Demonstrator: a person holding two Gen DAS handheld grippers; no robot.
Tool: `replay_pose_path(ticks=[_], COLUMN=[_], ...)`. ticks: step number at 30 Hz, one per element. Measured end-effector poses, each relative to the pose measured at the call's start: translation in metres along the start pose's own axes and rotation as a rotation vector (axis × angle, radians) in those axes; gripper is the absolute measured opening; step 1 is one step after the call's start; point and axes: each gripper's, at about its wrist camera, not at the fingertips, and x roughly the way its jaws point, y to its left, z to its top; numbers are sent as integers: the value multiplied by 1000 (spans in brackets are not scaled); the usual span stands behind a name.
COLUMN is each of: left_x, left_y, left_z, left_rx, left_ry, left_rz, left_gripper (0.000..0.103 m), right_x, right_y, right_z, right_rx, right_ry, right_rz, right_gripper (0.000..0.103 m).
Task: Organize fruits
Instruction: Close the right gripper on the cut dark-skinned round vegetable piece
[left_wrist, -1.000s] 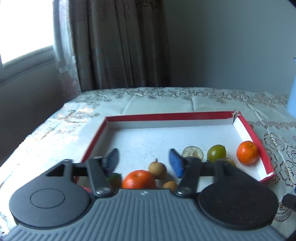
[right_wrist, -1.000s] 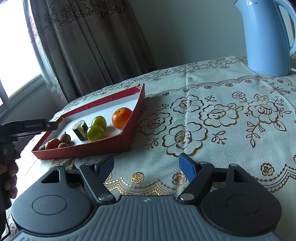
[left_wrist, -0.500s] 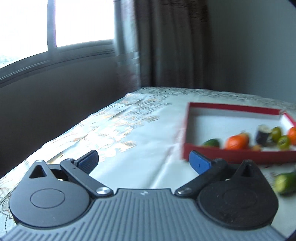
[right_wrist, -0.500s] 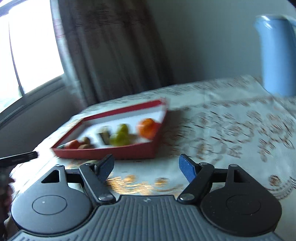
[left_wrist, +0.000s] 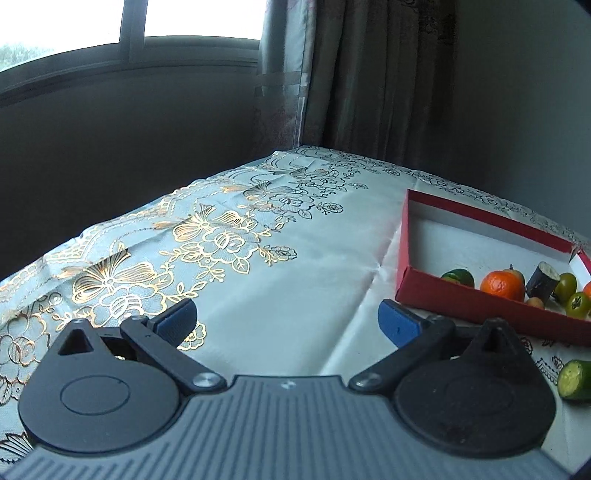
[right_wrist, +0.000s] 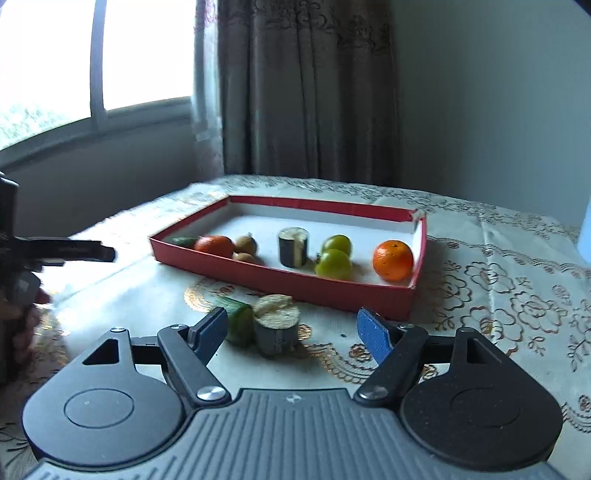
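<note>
Left gripper (left_wrist: 287, 320) wider now, off red tray (left_wrist: 476, 304), empty.

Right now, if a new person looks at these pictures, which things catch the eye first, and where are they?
The red tray stands out in the middle of the flowered tablecloth, with a bright orange near its right end and two green fruits beside it. In front of the tray, outside it, a cucumber piece and a dark cut stump lie on the cloth between the open fingers of the right hand-held gripper.

A gold-flowered tablecloth (left_wrist: 221, 236) covers the table, with brown curtains (right_wrist: 306, 88) beside a bright window (right_wrist: 140, 55).
</note>
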Motion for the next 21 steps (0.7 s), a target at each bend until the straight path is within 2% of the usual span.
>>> replay_pose_path(ticks=[7, 9, 10, 11, 13, 21], left_x=[2, 3, 3, 3, 3, 4], left_y=[-1, -2, -1, -1, -1, -1], left_z=[0, 0, 0, 0, 1, 0], left_rx=[8, 8, 7, 6, 7, 9], left_ry=[12, 17, 19, 20, 21, 26], left_rz=[4, 3, 4, 4, 5, 3], left_gripper=[103, 103, 103, 103, 103, 103], right_x=[19, 24, 27, 31, 34, 39], right_y=[5, 7, 7, 7, 8, 6], right_z=[1, 2, 2, 2, 3, 3], right_rx=[-24, -26, -23, -17, -14, 3], right_ry=[65, 78, 90, 103, 115, 137], right_rz=[-20, -25, -26, -16, 3, 20], right_gripper=[75, 62, 51, 44, 40, 40])
